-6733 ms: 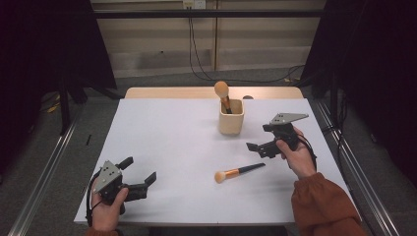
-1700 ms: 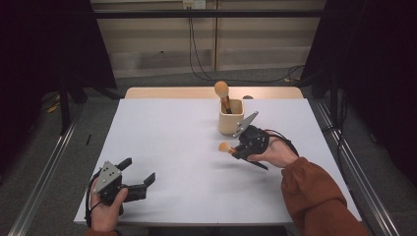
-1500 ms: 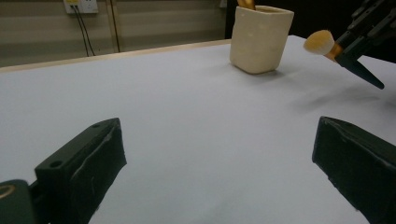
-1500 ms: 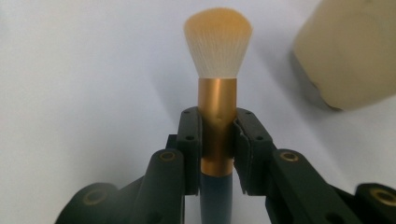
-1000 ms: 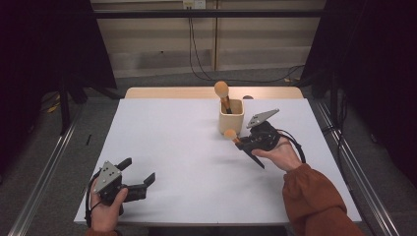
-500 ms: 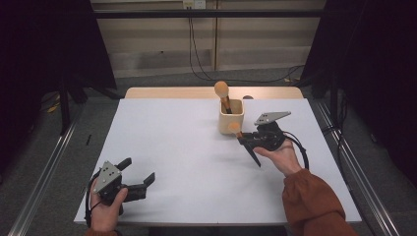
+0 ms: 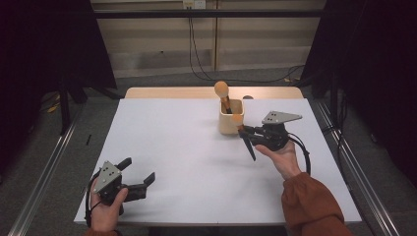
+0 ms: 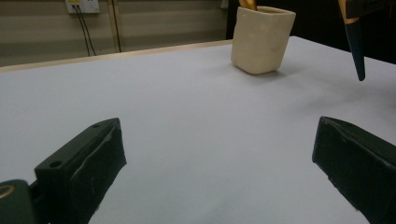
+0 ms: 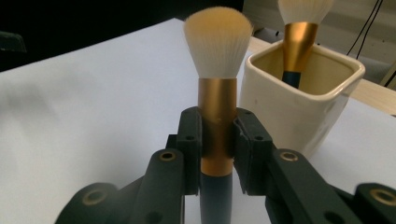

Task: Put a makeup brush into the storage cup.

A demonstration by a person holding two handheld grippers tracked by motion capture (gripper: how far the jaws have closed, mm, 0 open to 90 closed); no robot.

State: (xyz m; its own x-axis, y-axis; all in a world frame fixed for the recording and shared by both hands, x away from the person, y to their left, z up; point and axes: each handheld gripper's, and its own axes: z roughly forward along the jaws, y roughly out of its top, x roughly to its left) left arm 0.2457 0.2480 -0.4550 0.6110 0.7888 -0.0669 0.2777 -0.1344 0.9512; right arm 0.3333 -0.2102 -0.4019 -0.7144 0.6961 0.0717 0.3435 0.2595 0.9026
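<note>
on table: two brushes (image 9: 217, 93), one cup (image 7: 230, 118)

your right tongs (image 9: 218, 154) clamp the gold collar of a makeup brush (image 9: 217, 109), bristles up and upright; just behind it to the right stands a cream cup (image 9: 299, 109) on the white bench (image 9: 84, 112), holding a second brush (image 9: 299, 39)

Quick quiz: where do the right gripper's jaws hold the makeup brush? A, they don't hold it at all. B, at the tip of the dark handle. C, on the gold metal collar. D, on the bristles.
C: in the right gripper view the right gripper is clamped on the gold collar of the makeup brush, just below the bristles.
</note>
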